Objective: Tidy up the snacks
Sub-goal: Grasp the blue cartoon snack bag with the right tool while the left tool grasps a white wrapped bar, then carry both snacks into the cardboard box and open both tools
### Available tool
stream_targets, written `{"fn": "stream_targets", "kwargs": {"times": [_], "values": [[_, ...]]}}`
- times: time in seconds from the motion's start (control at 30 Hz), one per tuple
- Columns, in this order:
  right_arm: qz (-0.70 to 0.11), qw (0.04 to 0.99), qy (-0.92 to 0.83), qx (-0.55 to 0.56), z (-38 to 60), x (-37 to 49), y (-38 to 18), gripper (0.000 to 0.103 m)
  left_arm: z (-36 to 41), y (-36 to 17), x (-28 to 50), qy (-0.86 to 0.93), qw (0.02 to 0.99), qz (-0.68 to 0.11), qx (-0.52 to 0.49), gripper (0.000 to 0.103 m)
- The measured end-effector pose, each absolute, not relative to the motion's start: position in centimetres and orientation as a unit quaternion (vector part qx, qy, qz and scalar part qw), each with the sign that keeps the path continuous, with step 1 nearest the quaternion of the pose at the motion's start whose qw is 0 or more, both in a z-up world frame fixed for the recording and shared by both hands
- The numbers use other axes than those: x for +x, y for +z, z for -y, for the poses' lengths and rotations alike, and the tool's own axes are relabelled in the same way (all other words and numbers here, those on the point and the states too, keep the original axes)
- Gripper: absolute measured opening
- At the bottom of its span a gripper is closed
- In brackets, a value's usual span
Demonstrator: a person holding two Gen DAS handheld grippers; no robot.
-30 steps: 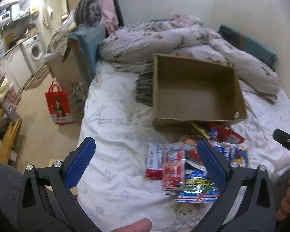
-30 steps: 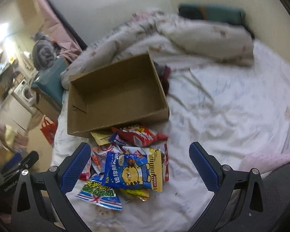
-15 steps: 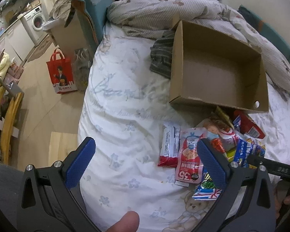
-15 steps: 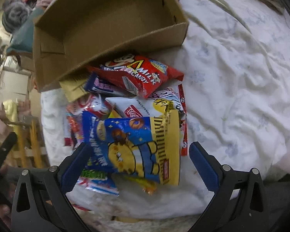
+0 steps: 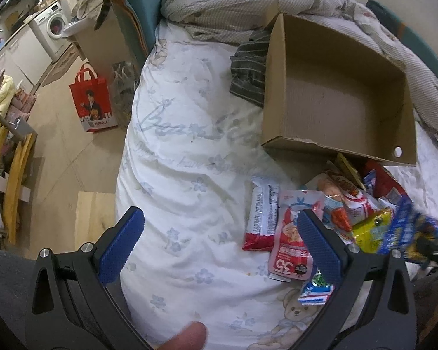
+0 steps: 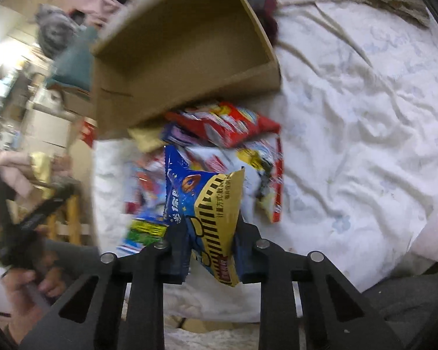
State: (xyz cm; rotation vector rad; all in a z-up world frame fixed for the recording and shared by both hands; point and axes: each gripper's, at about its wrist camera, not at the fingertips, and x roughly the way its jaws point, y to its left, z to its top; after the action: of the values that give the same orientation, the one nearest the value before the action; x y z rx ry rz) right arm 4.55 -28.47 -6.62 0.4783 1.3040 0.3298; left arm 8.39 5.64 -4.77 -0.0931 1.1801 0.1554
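- Snacks (image 5: 321, 224) lie heaped on the bed (image 5: 189, 151), just in front of the open box (image 5: 335, 93), which has nothing in it yet.
- My right tongs (image 6: 211, 248) are closing on the blue and yellow bag (image 6: 216, 204); the bag stands up between the pads, pinched and crumpled at its lower end.
- From the left wrist view that same bag shows at the right edge, raised above the heap, though blurred.
- My left tongs (image 5: 219, 248) are spread wide with nothing between them, hanging over the bed sheet; the right pad overlaps the pink pouch (image 5: 292, 250) in view, and I cannot tell whether it touches.
- Beside the pouch lies a red and white bar (image 5: 262, 215), clear of the heap and easy to reach.
- Step in hand, as I judge it: the first pick, with the sorting barely begun.
- Next, I reckon the bag needs a firm hold, then a lift clear of the others and a carry over the near wall of the box before I let go inside.
- Care is wanted: the bag is slippery film and a weak pinch at its edge may let it slide.
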Motion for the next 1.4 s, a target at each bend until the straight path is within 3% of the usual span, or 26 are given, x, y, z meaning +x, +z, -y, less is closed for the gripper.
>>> {"fn": "stream_targets", "kwargs": {"times": [0.13, 0.3, 0.37, 0.47, 0.67, 0.73, 0.8, 0.87, 1.4], "values": [[-0.534, 0.778, 0.182, 0.275, 30.0, 4.8, -4.3, 0.024, -6.2, -6.1, 10.1, 0.062, 0.808, -0.583, -0.056, 0.099], [-0.518, 0.778, 0.186, 0.303, 30.2, 5.4, -4.1, 0.024, -5.8, -9.7, 12.1, 0.042, 0.767, -0.639, -0.051, 0.097], [-0.519, 0.776, 0.187, 0.305, 30.2, 5.3, -4.3, 0.024, -5.4, -11.9, 12.5, 0.031, 0.742, -0.668, -0.050, 0.090], [-0.520, 0.775, 0.188, 0.305, 30.3, 5.4, -4.5, 0.024, -5.0, -14.1, 13.0, 0.026, 0.723, -0.687, -0.062, 0.068], [-0.524, 0.774, 0.187, 0.303, 30.3, 5.5, -5.0, 0.024, -2.3, -15.1, 13.3, -0.007, 0.725, -0.687, -0.042, 0.063], [-0.525, 0.773, 0.186, 0.303, 30.3, 5.5, -5.0, 0.024, -1.6, -16.0, 13.3, -0.007, 0.720, -0.693, -0.026, 0.048], [-0.526, 0.774, 0.184, 0.302, 30.2, 5.7, -5.2, 0.024, -1.3, -16.6, 13.1, -0.011, 0.717, -0.696, -0.018, 0.043], [-0.526, 0.774, 0.183, 0.302, 30.2, 5.7, -5.3, 0.024, -1.0, -16.4, 13.0, -0.011, 0.722, -0.692, -0.007, 0.027], [-0.474, 0.789, 0.201, 0.335, 31.5, 8.1, -2.5, 0.024, 0.2, -1.4, 10.0, -0.041, 0.828, -0.557, -0.049, 0.028]]}}
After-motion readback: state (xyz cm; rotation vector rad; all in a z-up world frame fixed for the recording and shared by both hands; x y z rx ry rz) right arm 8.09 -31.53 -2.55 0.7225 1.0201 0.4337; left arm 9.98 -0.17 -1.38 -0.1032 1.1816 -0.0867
